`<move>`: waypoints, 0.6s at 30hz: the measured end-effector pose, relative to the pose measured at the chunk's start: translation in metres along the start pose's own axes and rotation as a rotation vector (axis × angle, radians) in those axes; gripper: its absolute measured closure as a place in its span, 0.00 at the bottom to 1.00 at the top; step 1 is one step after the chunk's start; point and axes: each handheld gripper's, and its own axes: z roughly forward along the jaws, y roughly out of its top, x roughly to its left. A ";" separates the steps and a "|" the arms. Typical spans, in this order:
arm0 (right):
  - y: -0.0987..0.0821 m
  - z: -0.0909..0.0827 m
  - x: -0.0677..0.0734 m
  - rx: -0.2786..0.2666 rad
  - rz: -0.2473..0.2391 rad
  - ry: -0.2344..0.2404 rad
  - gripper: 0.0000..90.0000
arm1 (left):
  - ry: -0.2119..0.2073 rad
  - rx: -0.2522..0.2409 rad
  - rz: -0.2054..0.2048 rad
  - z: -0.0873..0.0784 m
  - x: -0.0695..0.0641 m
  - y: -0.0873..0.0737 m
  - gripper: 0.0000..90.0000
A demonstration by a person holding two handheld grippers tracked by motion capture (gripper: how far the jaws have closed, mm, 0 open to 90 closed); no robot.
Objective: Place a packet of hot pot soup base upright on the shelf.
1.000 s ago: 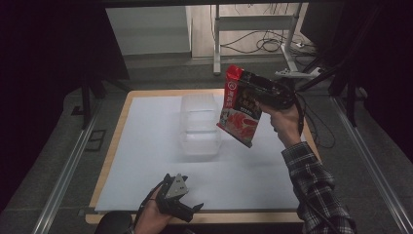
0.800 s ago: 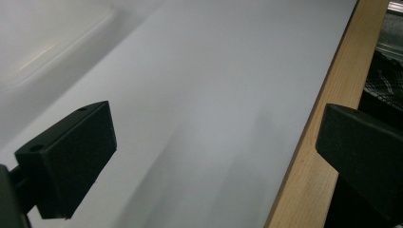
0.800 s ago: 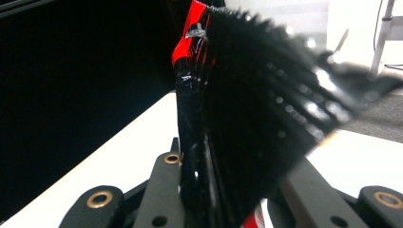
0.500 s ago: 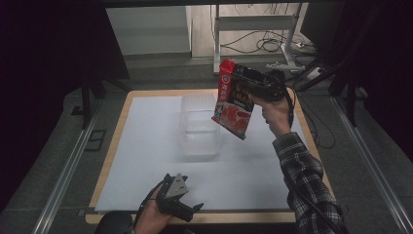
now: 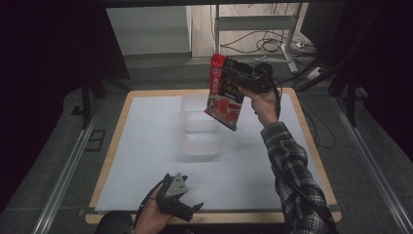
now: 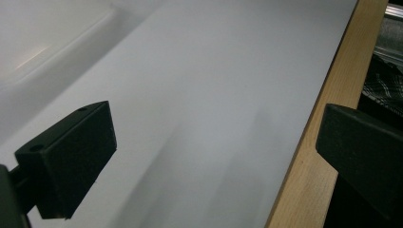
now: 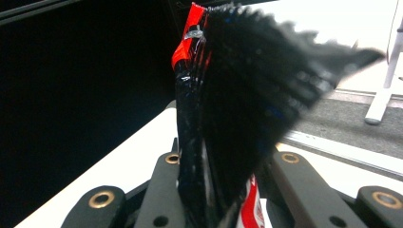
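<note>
done: right gripper [image 5: 233,73] clamps red-and-black foil snack pouch [image 5: 224,93], hanging below its jaws above clear plastic box [image 5: 200,127] | left: lowering, release | left gripper [image 5: 187,208] jaws apart, empty, well apart from box
</note>
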 end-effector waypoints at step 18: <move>0.010 0.054 0.003 -0.005 -0.044 0.024 0.84 | -0.010 -0.002 -0.002 -0.001 0.001 0.000 0.00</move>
